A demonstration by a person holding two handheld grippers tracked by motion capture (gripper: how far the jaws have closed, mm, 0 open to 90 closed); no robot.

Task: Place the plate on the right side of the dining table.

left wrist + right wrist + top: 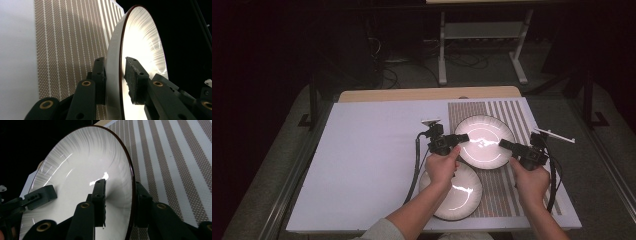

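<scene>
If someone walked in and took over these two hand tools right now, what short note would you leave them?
Left gripper: shut on the left rim of the far plate; one jaw sits inside the plate, one under it.
Right gripper: shut on the same plate's right rim, gripped the same way.
Near plate: on the table, at the striped mat's left edge, partly under the left hand.
Done: both grips are on the far plate.
Left: probably move it, perhaps onto the near plate. Keep both hands level so it doesn't tip.
</scene>
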